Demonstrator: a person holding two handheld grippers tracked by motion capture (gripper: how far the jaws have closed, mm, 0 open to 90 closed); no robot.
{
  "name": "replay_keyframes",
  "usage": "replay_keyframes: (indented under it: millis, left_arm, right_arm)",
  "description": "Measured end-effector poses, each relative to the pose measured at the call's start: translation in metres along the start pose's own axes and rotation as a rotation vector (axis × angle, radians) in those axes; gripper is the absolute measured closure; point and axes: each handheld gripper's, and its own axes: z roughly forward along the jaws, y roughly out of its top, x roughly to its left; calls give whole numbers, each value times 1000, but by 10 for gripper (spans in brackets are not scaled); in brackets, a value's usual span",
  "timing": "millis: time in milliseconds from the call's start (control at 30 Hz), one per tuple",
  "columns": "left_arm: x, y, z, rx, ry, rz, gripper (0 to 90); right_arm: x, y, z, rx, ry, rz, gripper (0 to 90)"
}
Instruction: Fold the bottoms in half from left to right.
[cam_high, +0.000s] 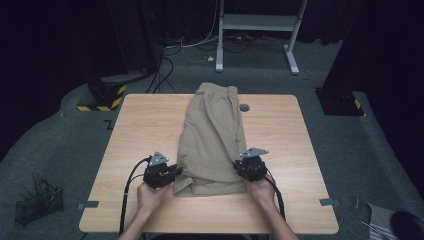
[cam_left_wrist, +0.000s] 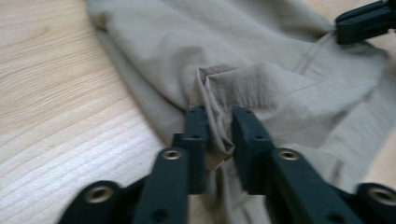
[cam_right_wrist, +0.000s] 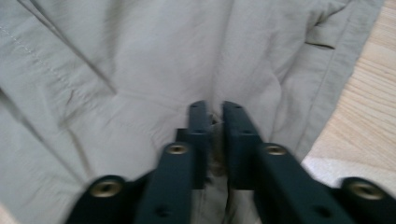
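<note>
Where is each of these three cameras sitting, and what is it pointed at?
High view: above the person's side, looking forward and down on the table; forearms, both hands, left gripper, right gripper.
Left gripper view: rides the left gripper, looking along its jaws at a pinched fold of the khaki shorts.
Right gripper view: rides the right gripper, jaws nearly together on the cloth.
Shared: both gripper views show the same shorts and wooden tabletop; the left one also catches the other gripper's tip.
</note>
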Motion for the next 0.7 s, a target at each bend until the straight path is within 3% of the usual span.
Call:
replay_keyframes:
  millis: [167, 267, 433, 500, 633, 700]
  left_arm:
    - [-6, -9, -14, -11, -27, 37, 825]
    - [-11, -15, -21, -15, -19, 64, 821]
    - [-16, -22, -25, -23, -47, 57, 811]
    - [-17, -25, -29, -19, -59, 58, 812]
    - [-20, -34, -38, -1, -50, 70, 815]
    - [-19, -36, -39, -2, -43, 56, 795]
  right_arm:
    - [8, -10, -21, -34, 4, -29, 863]
    - [12, -19, -39, -78, 4, -49, 858]
    - [18, -31, -49, -84, 13, -55, 853]
    - [20, -34, -52, -90, 39, -42, 854]
    - [30, -44, -61, -92, 72, -67, 853]
    - [32, -50, -62, -84, 77, -68, 846]
